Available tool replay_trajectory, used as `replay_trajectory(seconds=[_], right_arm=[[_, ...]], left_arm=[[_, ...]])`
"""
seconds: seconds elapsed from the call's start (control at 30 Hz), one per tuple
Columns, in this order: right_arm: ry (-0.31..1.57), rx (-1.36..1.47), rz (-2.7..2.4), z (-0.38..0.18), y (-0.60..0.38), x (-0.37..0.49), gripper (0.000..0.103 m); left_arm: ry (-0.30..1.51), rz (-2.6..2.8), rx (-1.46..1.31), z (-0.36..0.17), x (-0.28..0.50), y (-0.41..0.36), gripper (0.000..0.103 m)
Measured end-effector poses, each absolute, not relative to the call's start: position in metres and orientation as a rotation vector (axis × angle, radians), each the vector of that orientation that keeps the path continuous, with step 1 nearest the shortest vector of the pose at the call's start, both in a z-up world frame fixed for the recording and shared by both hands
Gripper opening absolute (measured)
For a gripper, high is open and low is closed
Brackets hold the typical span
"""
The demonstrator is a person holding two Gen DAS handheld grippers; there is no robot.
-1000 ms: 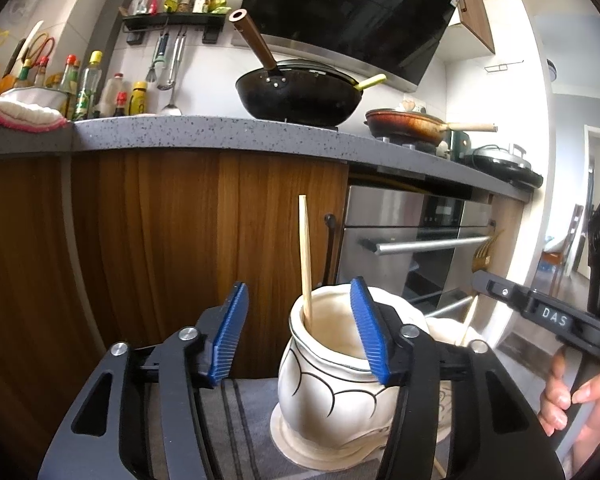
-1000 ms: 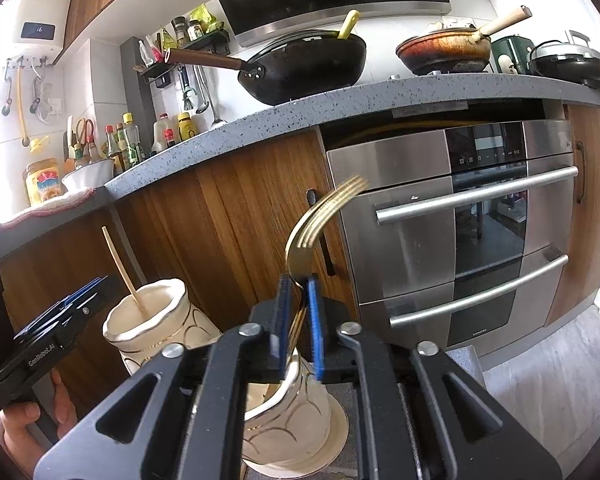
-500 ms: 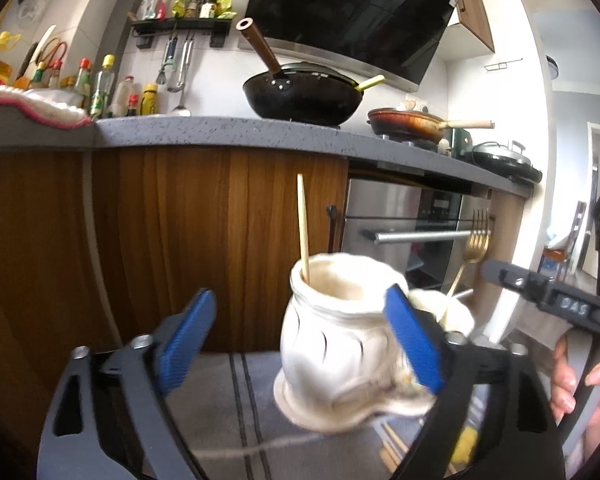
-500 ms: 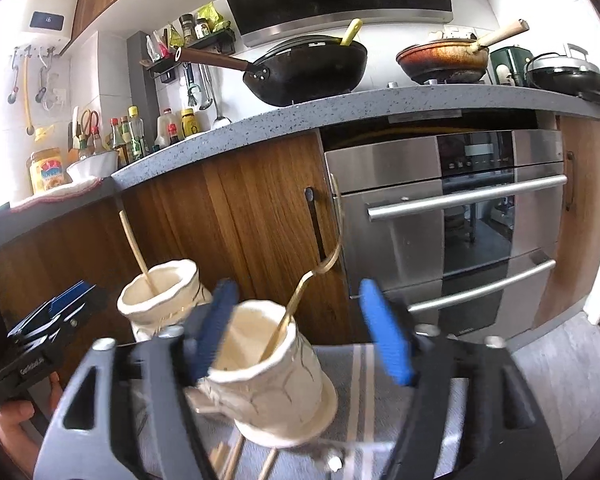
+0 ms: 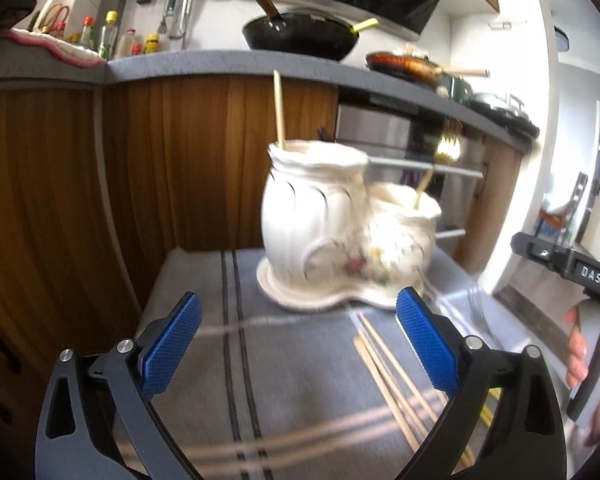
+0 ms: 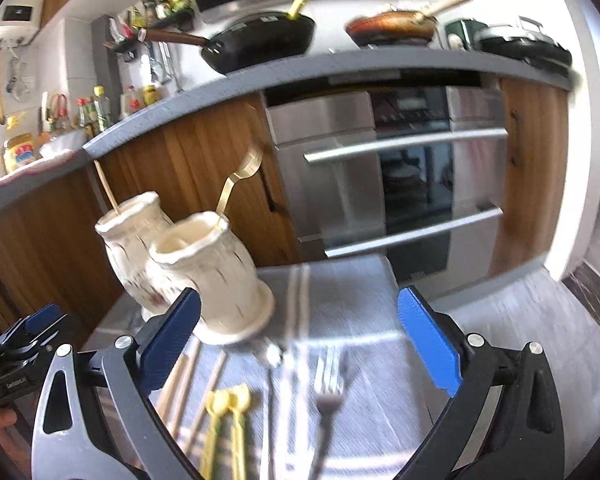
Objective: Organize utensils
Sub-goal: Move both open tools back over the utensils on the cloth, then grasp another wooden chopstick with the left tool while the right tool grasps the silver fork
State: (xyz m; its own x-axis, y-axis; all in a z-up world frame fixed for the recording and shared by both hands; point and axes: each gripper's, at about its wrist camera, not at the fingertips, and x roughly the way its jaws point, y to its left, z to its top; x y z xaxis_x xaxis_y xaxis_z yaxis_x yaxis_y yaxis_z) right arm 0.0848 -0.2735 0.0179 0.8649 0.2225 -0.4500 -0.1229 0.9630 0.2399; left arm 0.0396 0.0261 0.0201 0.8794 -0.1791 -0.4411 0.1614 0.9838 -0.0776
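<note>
The left gripper (image 5: 296, 340) is hanging spread and empty over the cloth (image 5: 204, 320), short of the holder (image 5: 320, 232). Loose chopsticks (image 5: 392, 380) are lying by its right finger. One chopstick (image 5: 278, 108) is standing in the holder's left cup and a gold fork (image 6: 236, 184) in the right.

The right gripper (image 6: 300, 336) is also gaping wide, holding nothing, above a silver fork (image 6: 328, 380), a spoon (image 6: 272, 368) and a yellow utensil (image 6: 226, 420). Judging by this, a fresh pick is in hand; next, one gripper is needing to drop and close on a loose piece.

"DAS" is showing on the right gripper's body; other labels are blurred
</note>
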Motion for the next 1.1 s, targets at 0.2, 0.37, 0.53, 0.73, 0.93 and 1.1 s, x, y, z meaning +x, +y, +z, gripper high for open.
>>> replay_trajectory(seconds=[0.2,0.37,0.53,0.73,0.93,1.1], right_arm=[[0.612,0.199,0.154,-0.005,-0.284,0.078,0.097],[0.654,0.169,0.142,-0.018,-0.290,0.064,0.097],[0.703,0.145,0.143,-0.027,-0.291,0.059,0.097],[0.727,0.073,0.155,-0.034,-0.280,0.056,0.097],[0.731,0.020,0.176,-0.035,-0.271,0.055,0.085],[0.763,-0.003,0.220,-0.038,-0.263,0.056,0.057]], left_arm=[[0.604,-0.166,0.026,0.000,0.034,0.005,0.097],[0.696,-0.147,0.036,-0.016,0.031,-0.001,0.097],[0.739,-0.137,0.067,-0.023,0.027,-0.005,0.097],[0.802,-0.155,0.097,-0.032,0.028,-0.016,0.097],[0.832,-0.172,0.154,-0.039,0.026,-0.025,0.092],[0.852,-0.233,0.152,-0.037,0.026,-0.032,0.058]])
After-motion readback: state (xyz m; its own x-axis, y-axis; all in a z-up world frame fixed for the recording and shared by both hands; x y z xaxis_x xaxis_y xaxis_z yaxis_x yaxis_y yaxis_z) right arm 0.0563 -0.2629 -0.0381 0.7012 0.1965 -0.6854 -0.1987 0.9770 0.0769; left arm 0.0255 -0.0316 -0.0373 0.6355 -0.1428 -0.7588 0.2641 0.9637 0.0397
